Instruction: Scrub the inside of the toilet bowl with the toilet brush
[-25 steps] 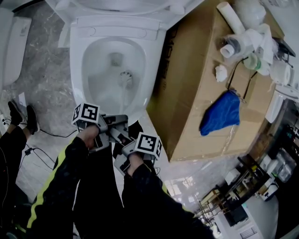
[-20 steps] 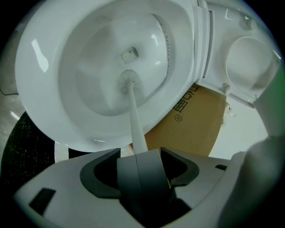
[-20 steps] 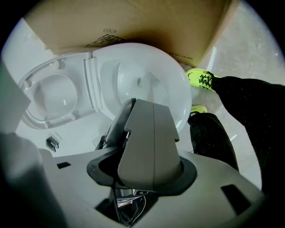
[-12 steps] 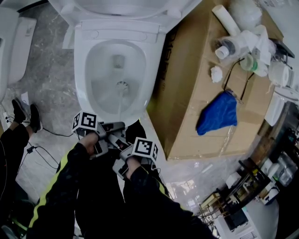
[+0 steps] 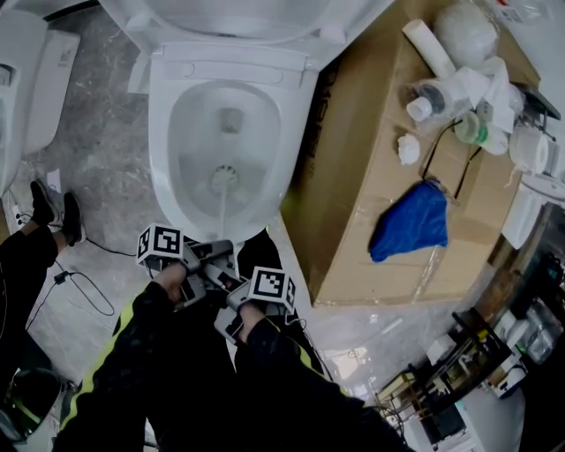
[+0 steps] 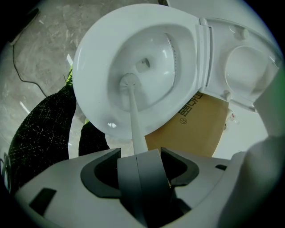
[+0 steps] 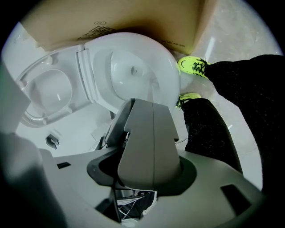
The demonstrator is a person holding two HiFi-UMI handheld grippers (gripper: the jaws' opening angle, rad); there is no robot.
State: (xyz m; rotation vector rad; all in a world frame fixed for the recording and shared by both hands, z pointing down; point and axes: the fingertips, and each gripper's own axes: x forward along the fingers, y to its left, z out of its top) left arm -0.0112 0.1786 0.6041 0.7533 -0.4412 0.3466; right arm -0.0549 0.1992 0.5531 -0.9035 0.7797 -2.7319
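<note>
While the toilet brush (image 5: 224,175) stood with its round white head low inside the toilet bowl (image 5: 164,150), just in front of the drain hole, its pale handle sloped back over the front rim to the left gripper (image 5: 219,251). The left gripper view showed the same: the brush (image 6: 135,122) ran straight out from the left gripper (image 6: 138,165), whose two grey jaws were pressed together around the end of the handle, and the head lay against the wet white wall of the bowl (image 6: 91,53). The right gripper (image 5: 235,290) sat just beside and behind the left one, both close in front of the bowl's rim. In its own view the right gripper (image 7: 152,133) had its jaws closed flat against each other with nothing between them, pointing toward the bowl (image 7: 149,67).

Behind the bowl the seat and lid (image 5: 231,19) stood raised. A large cardboard box (image 5: 362,203) stood close against the toilet's right side, and on its top lay a crumpled blue cloth (image 5: 411,224) and, further back, a cluster of white bottles and tubes (image 5: 459,78). The person's dark sleeves with a yellow-green stripe (image 5: 104,353) reached down to the grippers, and yellow-green shoes (image 7: 194,66) showed on the grey marbled floor (image 5: 97,150). At the left edge another person's dark shoes (image 5: 53,212) stood near a thin black cable (image 5: 88,296).
</note>
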